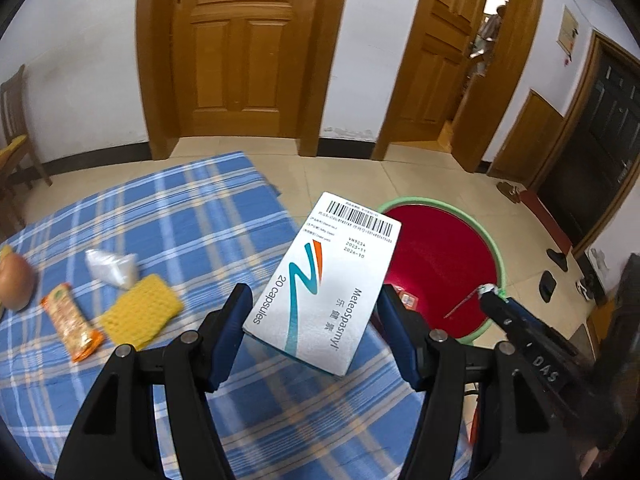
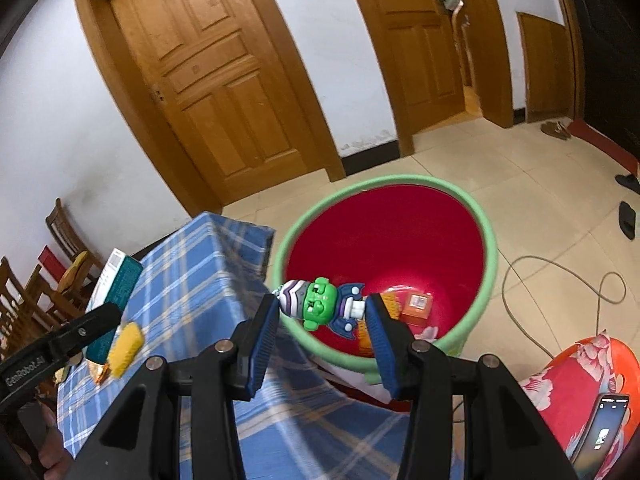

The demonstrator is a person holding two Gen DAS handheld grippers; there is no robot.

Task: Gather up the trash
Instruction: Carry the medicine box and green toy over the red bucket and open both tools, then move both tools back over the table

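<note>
My left hand-held gripper (image 1: 312, 308) is clamped on a white medicine box (image 1: 324, 280) marked "20 capsules", blue pads pressing its two long sides; the box hangs above the right edge of the counter (image 1: 180, 216), which wears a blue plaid cloth, just beside the bin. My right hand-held gripper (image 2: 322, 308) pinches a green-faced toy figure (image 2: 320, 306) end to end between its pads; the figure sits over the near rim of the red bin (image 2: 486, 240), which has a green rim and stands on the floor off the counter's right edge. Inside the bin I see an orange carton (image 2: 418, 306). Toward the counter's left edge lie a yellow sponge (image 1: 140, 312), an orange snack wrapper (image 1: 70, 322), a clear plastic bag (image 1: 112, 266) and an onion (image 1: 14, 280); all well apart from the bin.
</note>
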